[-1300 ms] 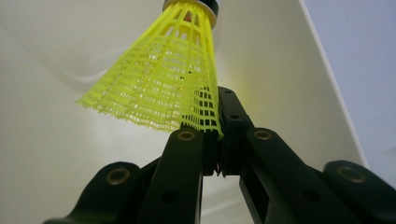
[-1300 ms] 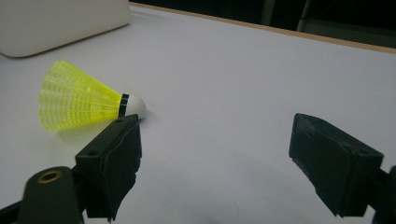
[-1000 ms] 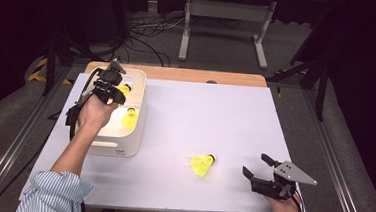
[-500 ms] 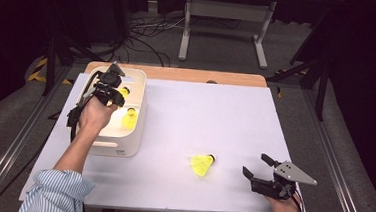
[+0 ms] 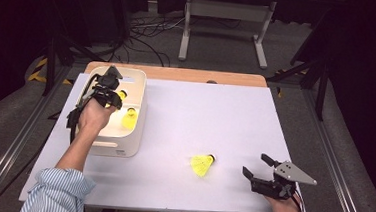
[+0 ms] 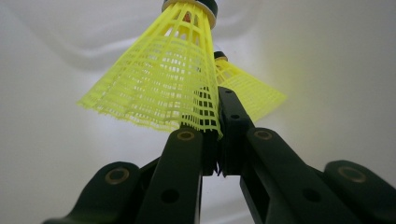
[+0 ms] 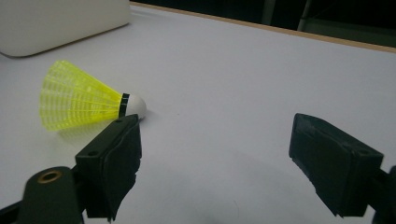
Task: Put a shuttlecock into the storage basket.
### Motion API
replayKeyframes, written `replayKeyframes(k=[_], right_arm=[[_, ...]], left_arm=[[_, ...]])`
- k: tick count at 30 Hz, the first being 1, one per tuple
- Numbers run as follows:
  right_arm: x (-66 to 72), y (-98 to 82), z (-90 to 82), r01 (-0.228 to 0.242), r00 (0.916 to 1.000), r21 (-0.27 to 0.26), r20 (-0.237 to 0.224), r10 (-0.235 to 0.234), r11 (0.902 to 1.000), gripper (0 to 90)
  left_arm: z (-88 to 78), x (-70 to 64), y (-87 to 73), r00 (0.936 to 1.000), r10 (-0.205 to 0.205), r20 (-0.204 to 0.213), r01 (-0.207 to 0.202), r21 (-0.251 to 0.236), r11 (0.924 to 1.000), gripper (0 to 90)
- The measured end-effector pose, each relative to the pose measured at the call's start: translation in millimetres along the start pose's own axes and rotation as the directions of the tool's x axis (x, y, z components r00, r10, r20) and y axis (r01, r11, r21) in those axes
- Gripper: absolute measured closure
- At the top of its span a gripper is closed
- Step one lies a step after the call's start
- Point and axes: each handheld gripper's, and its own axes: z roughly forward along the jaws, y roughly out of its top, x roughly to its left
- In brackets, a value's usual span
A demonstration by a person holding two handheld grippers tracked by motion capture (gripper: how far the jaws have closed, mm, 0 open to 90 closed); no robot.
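My left gripper (image 6: 212, 107) is shut on the mesh skirt of a yellow shuttlecock (image 6: 159, 84), cork end pointing away, inside the white bin (image 5: 140, 107). A second yellow shuttlecock (image 6: 247, 86) lies just behind it on the bin floor. From above, my left gripper (image 5: 110, 96) reaches down into the bin beside a loose shuttlecock (image 5: 130, 119). My right gripper (image 5: 255, 164) rests open near the table's front right. A third yellow shuttlecock (image 5: 202, 163) lies on its side a short way to its left; in the right gripper view this shuttlecock (image 7: 79, 100) sits beyond the left jaw, untouched.
The white tabletop (image 5: 210, 117) spreads wide between the bin and my right gripper. The bin's corner (image 7: 56, 23) shows at the far left of the right gripper view. A metal stand (image 5: 222, 18) and cables lie on the floor beyond the table's wooden back edge.
My left gripper has sunk slightly lower into the bin with the shuttlecock still in it. The right gripper and the shuttlecock on the table have stayed put.
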Motion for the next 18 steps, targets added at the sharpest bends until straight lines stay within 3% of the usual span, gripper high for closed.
replayKeyframes(k=[18], right_arm=[[-0.3, -0.1, 0.2, 0.001, 1.0000, 0.001, -0.002, -0.001, 1.0000, 17.5]], left_arm=[[10.0, 6.2, 2.2, 0.9997, -0.023, 0.003, 0.023, 0.025, 0.9994, 87.6]])
